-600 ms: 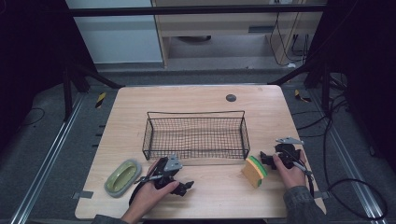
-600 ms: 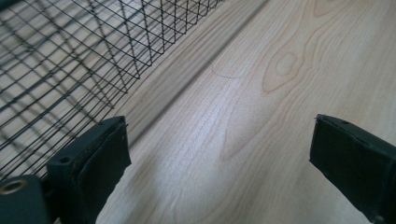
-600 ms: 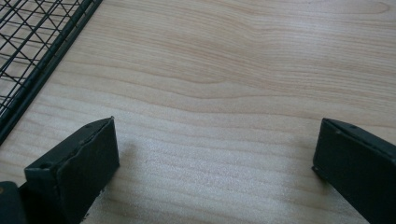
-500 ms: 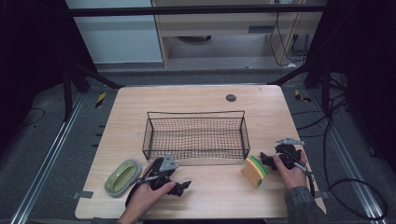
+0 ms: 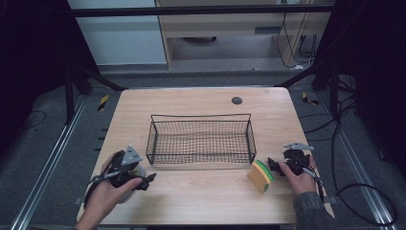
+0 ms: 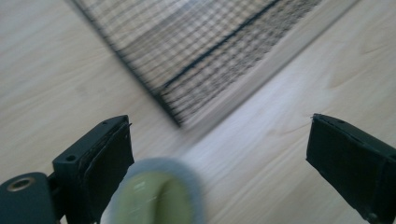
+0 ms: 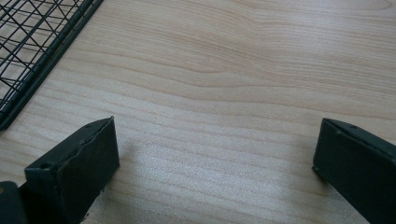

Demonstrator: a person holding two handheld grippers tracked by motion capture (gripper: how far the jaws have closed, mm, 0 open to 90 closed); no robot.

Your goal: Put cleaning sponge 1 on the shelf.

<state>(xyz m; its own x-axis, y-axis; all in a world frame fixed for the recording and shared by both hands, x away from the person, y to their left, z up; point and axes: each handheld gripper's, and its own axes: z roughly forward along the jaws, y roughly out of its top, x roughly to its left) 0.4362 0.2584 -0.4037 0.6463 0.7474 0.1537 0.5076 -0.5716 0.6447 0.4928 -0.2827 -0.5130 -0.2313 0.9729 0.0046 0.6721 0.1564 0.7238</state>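
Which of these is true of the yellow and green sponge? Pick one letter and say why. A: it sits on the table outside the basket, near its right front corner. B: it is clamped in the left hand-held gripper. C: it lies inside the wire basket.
A: in the high view the sponge sits on the table just outside the wire basket, beside the right hand-held gripper, whose jaws stand open.

bare table [image 5: 201, 199] lies open between grippers; the wire basket [image 5: 201, 139] blocks beyond.

Basket [image 5: 201, 139] mid-counter [image 5: 191, 201]. Sponge [image 5: 260, 175] off its front right corner, touching your right tongs [image 5: 274, 166]. Dish [image 6: 156, 196] front left under your left tongs [image 5: 143, 179], near basket's front left corner.
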